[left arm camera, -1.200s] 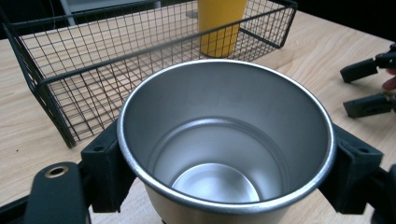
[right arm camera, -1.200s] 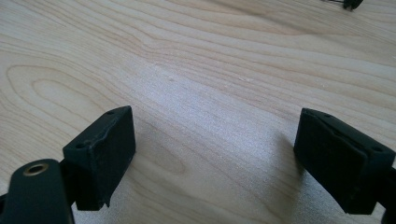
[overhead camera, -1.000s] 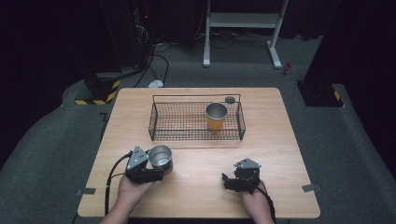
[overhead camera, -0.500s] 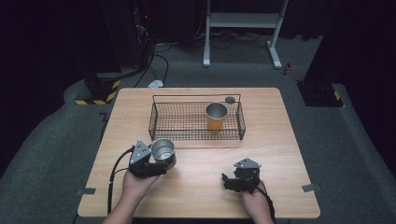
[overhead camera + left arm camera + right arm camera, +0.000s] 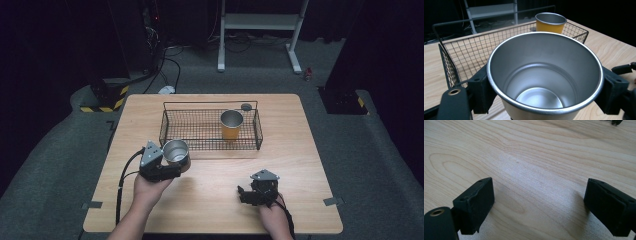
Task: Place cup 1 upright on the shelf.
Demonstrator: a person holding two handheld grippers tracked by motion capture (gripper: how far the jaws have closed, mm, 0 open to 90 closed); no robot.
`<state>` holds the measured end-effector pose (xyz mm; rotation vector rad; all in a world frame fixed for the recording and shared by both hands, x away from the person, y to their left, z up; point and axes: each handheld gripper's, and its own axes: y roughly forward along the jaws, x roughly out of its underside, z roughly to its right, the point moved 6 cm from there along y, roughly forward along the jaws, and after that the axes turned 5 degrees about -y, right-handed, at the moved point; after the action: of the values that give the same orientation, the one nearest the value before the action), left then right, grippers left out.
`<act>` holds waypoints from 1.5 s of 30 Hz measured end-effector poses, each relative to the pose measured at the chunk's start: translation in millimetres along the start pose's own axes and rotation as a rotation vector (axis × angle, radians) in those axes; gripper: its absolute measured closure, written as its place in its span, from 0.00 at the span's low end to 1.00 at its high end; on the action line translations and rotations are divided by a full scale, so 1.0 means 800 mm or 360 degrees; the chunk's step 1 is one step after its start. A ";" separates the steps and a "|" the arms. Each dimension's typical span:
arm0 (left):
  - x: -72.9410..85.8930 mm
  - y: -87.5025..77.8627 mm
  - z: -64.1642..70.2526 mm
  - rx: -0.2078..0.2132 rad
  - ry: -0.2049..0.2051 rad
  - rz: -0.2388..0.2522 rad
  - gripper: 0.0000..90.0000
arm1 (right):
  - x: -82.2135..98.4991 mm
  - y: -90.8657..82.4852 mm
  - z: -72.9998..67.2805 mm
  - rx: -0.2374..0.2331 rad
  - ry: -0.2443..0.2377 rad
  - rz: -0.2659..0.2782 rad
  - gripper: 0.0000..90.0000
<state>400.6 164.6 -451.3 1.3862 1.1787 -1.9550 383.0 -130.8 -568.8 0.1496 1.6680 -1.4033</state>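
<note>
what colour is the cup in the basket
Orange-yellow outside, silver inside; the cup shows best in the left gripper view.

The wire basket [image 5: 210, 131] walls off the far tabletop [image 5: 210, 200] (orange cup [image 5: 231, 124] inside, right end); near wood lies open

Steel cup's [image 5: 544, 82] base cut off below; small dark disc [image 5: 246, 106] behind basket [image 5: 210, 129] unidentifiable.

The steel cup [image 5: 544, 75] is silver inside and out; the cup in the black wire basket [image 5: 172, 117] is orange [image 5: 231, 125] with a silver lining. The table [image 5: 210, 200] is pale wood with wavy grain.
</note>
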 end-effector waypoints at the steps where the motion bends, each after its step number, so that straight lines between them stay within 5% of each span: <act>1: -0.002 0.003 -0.001 -0.0005 -0.0007 -0.0002 0.21 | 0.000 0.000 0.000 0.0000 0.0000 0.0000 0.10; 21: -0.036 0.021 -0.017 -0.0040 -0.0012 0.0021 0.21 | 0.000 0.000 0.000 -0.0007 0.0002 -0.0005 0.10; 45: -0.068 0.076 -0.046 -0.0100 -0.0088 0.0060 0.21 | 0.000 0.000 0.000 -0.0007 0.0003 -0.0004 0.10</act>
<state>487.1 158.3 -428.6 1.3048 1.1703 -1.9015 382.8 -130.6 -568.8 0.1461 1.6731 -1.4019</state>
